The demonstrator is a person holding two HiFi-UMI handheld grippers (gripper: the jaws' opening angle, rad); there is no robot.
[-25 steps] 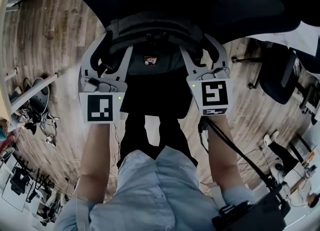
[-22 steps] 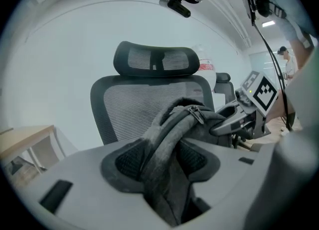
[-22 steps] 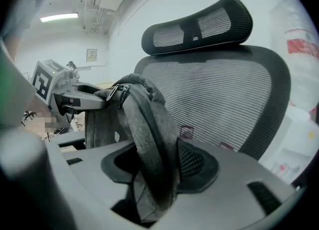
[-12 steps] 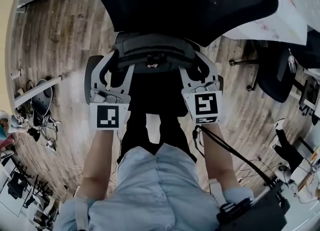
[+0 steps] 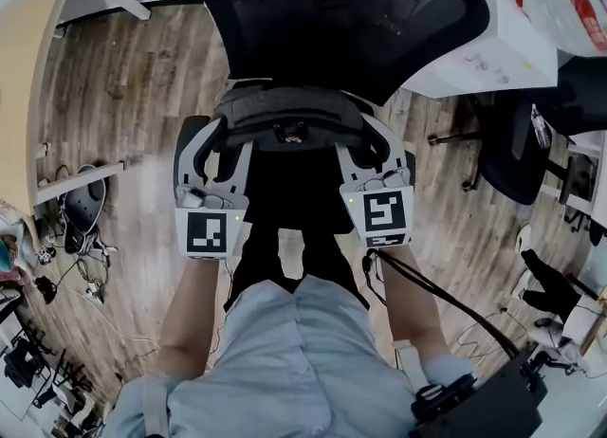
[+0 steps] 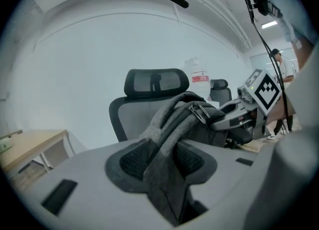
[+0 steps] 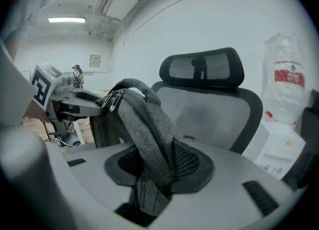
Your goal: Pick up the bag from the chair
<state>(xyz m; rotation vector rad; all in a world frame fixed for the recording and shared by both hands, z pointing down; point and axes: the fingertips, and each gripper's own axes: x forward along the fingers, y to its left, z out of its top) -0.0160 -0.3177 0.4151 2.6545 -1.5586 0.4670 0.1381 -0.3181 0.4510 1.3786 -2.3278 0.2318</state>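
Observation:
A grey fabric bag (image 5: 289, 116) hangs between my two grippers, in front of the black mesh office chair (image 5: 332, 19). My left gripper (image 5: 220, 133) is shut on the bag's left side. In the left gripper view its pads (image 6: 130, 160) pinch a fold of grey fabric (image 6: 167, 174). My right gripper (image 5: 365, 133) is shut on the right side, and its pads (image 7: 187, 162) squeeze a strap (image 7: 149, 139) with a zip below it. Both pairs of jaws have just been closing on the fabric. The chair's seat is hidden under the bag.
A white desk (image 5: 493, 47) with papers stands at the upper right, and a second black chair (image 5: 526, 142) is beside it. Cables and gear (image 5: 76, 228) lie on the wooden floor at the left. A clear plastic bag with a red label (image 7: 286, 84) sits right of the chair.
Both grippers have drawn back from the chair with the bag between them. More of the chair's backrest shows above the bag now.

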